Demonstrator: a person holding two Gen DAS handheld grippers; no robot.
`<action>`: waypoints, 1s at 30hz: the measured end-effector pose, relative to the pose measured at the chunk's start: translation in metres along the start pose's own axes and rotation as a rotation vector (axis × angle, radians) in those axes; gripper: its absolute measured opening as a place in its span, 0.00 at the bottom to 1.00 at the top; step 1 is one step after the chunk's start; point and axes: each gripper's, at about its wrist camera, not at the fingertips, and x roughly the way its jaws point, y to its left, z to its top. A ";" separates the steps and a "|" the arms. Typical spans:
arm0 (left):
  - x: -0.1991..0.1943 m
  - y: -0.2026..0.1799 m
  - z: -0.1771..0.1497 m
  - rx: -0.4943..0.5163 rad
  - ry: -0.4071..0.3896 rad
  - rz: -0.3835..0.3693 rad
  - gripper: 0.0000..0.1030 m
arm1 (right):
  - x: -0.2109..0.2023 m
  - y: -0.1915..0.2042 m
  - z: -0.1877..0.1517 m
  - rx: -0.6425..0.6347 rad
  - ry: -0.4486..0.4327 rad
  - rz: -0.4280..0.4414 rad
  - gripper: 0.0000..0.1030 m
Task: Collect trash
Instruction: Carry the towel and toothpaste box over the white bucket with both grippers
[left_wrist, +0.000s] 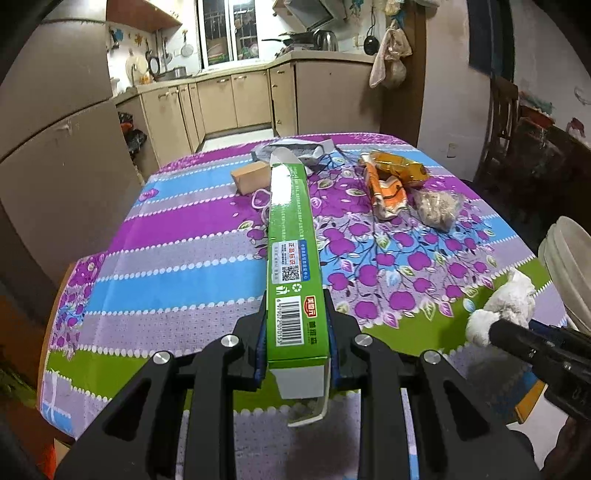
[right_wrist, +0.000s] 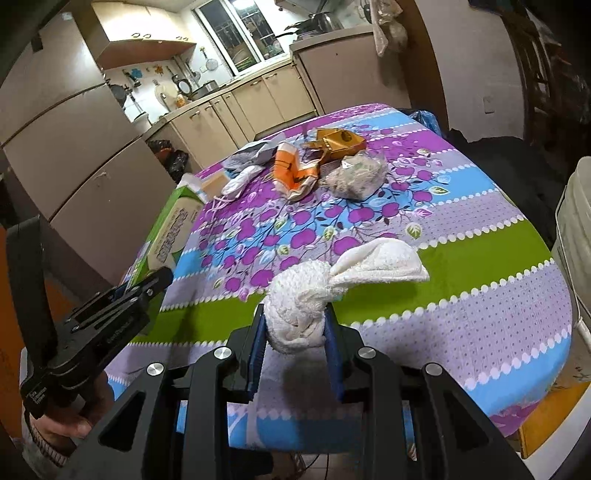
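My left gripper is shut on a long green carton, which juts forward over the table; its near end hangs open. The same green carton and left gripper show at the left of the right wrist view. My right gripper is shut on a twisted wad of white paper towel, held above the green stripe of the tablecloth. That white wad and the right gripper appear at the right edge of the left wrist view.
Farther back on the flowered tablecloth lie an orange wrapper, a yellow packet, a clear bag of crumbs, a small brown box and a grey bag. A pale bin stands at the right.
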 end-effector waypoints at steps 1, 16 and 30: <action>-0.002 -0.003 -0.001 0.007 -0.006 0.002 0.23 | -0.002 0.002 -0.002 -0.005 0.002 0.000 0.29; -0.017 -0.032 -0.001 0.056 -0.027 -0.021 0.23 | -0.035 -0.016 0.001 0.003 -0.056 -0.046 0.29; -0.018 -0.095 0.014 0.146 -0.044 -0.120 0.23 | -0.073 -0.057 0.012 0.041 -0.137 -0.135 0.29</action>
